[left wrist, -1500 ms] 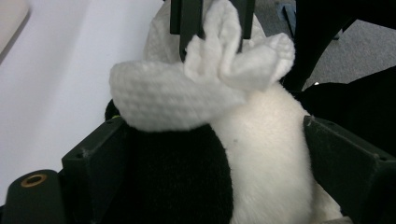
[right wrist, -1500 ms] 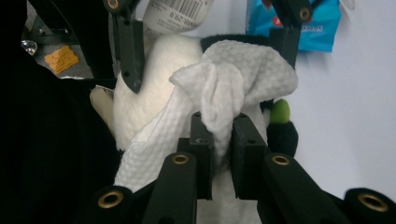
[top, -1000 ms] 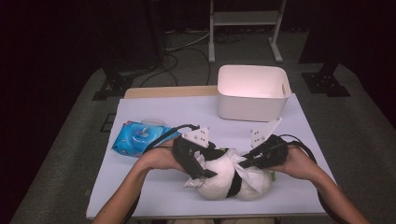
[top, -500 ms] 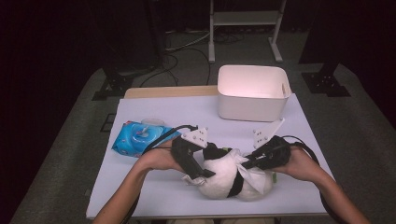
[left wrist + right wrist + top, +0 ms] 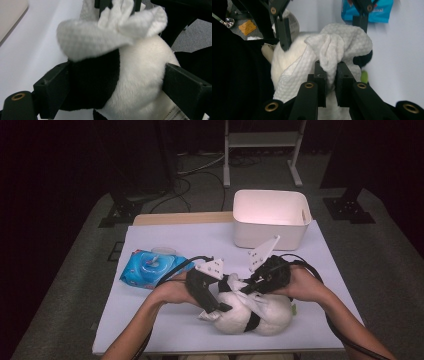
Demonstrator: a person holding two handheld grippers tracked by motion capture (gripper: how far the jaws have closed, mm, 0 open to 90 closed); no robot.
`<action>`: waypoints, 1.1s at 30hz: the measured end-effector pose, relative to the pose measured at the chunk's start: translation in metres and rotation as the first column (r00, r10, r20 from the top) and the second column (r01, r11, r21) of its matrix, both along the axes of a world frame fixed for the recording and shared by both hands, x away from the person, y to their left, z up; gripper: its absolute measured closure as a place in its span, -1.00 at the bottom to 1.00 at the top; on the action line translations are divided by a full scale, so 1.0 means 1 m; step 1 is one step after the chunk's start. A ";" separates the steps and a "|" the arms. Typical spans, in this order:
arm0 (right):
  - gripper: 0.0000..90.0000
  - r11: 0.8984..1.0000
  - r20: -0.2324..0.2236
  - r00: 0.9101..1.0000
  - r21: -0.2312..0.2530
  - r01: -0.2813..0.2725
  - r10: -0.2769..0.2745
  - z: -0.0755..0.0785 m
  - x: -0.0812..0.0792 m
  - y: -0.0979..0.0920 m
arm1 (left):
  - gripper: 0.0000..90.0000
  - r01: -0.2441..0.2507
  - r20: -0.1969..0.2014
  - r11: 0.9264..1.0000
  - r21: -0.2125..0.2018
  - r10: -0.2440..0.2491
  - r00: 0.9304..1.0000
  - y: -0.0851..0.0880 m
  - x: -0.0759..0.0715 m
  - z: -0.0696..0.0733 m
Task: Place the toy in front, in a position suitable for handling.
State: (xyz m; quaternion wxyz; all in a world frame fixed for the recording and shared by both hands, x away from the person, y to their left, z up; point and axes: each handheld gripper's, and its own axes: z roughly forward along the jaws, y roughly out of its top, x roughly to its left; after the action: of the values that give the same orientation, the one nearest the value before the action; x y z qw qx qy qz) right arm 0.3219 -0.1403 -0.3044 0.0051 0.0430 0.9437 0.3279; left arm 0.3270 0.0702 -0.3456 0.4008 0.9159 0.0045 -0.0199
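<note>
- Left gripper clamps the panda plush at the table's near edge, unmoved since a second ago.
- Right gripper, jaws narrow on the white wipe, has lifted slightly, dragging the wipe across the plush; wiping looks underway.

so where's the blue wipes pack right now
In the high view the blue wipes pack lies on the white table at its left side, just left of the left hand-held gripper.
</note>
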 end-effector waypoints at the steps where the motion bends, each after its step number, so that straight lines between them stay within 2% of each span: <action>1: 0.79 1.000 0.002 1.000 -0.001 -0.007 0.007 0.001 0.001 0.004 | -0.76 0.000 0.000 1.000 0.000 0.000 1.000 0.000 0.000 0.000; 7: 0.79 0.999 -0.004 0.999 0.013 -0.032 0.032 0.001 0.003 0.019 | -0.76 0.004 -0.005 1.000 0.004 -0.004 1.000 0.002 0.000 -0.001; 11: 0.79 0.999 -0.006 1.000 0.028 -0.028 0.028 0.001 0.004 0.013 | -0.76 0.002 -0.001 1.000 0.007 -0.002 1.000 0.003 -0.001 -0.001; 17: 0.79 1.000 -0.007 1.000 0.013 0.018 -0.018 0.000 0.002 -0.006 | -0.76 0.002 -0.003 1.000 0.016 -0.002 1.000 0.005 -0.002 -0.001; 24: 0.78 0.995 -0.030 0.994 -0.009 0.104 -0.104 -0.018 0.000 -0.047 | -0.76 0.004 0.000 1.000 0.029 -0.004 1.000 0.008 -0.004 -0.002; 29: 0.78 0.986 -0.044 0.985 0.034 0.166 -0.165 -0.021 -0.004 -0.080 | -0.76 0.001 -0.006 0.999 0.033 -0.001 1.000 0.009 -0.003 -0.002; 33: 0.78 0.979 -0.066 0.979 0.046 0.198 -0.195 -0.029 -0.008 -0.095 | -0.76 0.002 -0.008 0.999 0.039 -0.002 1.000 0.008 -0.003 0.000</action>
State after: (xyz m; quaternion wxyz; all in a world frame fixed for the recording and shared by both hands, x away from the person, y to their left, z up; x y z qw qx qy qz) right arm 0.3138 -0.2353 -0.3333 0.0076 0.1462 0.9256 0.3490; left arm 0.3243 0.0779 -0.3459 0.3828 0.9235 0.0054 -0.0239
